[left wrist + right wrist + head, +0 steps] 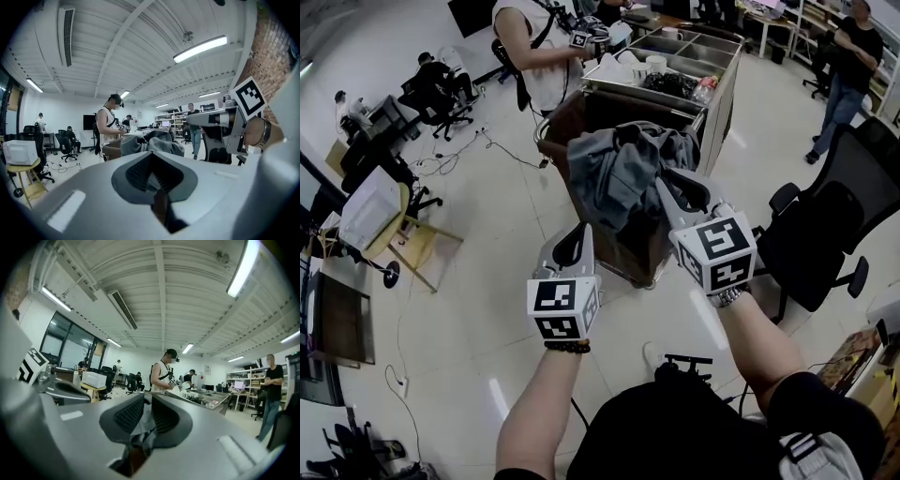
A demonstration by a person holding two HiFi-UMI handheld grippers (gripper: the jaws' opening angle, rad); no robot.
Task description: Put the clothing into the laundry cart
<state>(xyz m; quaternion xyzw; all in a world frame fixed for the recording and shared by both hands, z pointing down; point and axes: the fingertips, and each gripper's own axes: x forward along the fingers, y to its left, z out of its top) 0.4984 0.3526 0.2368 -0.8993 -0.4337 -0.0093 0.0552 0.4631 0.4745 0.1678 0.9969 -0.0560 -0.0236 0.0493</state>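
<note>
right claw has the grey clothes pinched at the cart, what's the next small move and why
Probably push the right claw forward and down into the cart before opening. It is shut on a fold of the grey clothes, which sit heaped on the cart's top and seem to spill over its near edge.

We were in some open lab-type workspace: office chairs (848,178), floor cables (441,166), shelving (241,380), strip lights (199,48) overhead.
</note>
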